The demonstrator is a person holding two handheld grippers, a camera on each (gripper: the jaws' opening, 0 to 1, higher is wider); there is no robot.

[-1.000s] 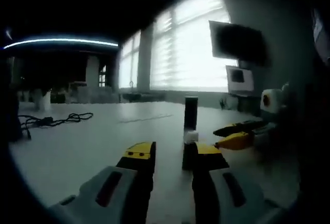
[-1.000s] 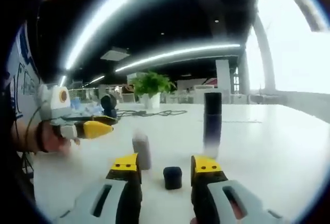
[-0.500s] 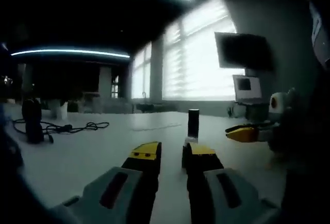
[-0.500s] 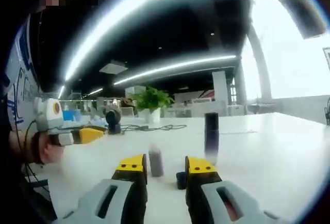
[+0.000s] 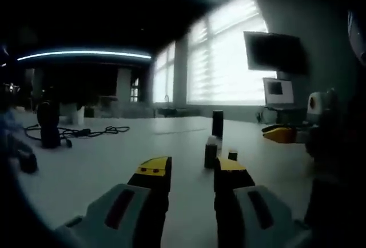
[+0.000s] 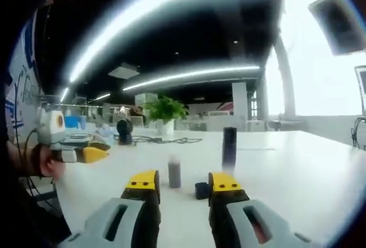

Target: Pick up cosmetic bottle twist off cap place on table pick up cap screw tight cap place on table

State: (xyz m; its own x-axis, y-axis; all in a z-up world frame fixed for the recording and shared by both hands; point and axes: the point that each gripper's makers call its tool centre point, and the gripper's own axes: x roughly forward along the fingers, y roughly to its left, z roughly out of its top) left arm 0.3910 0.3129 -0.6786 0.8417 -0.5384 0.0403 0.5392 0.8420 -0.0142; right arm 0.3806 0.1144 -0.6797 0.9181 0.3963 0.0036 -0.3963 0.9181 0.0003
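Observation:
A small grey cosmetic bottle (image 6: 174, 174) stands upright on the white table (image 6: 286, 168), and its black cap (image 6: 201, 190) lies on the table just right of it. In the left gripper view the same bottle (image 5: 211, 152) shows a pale top, with the cap (image 5: 233, 155) beside it. My left gripper (image 5: 191, 171) is open and holds nothing, a short way back from the bottle. My right gripper (image 6: 183, 182) is open too, with bottle and cap beyond its tips. Each gripper shows in the other's view: the left gripper (image 6: 80, 154) in a hand, the right gripper (image 5: 281, 134).
A tall dark bottle (image 6: 229, 145) stands behind the small one and appears again as the tall bottle (image 5: 217, 124). A dark round object (image 6: 123, 131) with black cables (image 5: 80, 132) lies farther off. A potted plant (image 6: 165, 111) stands at the table's far edge.
Both grippers have drawn back from the small bottle and cap, which now look smaller and farther off. The bottle and cap stay on the table.

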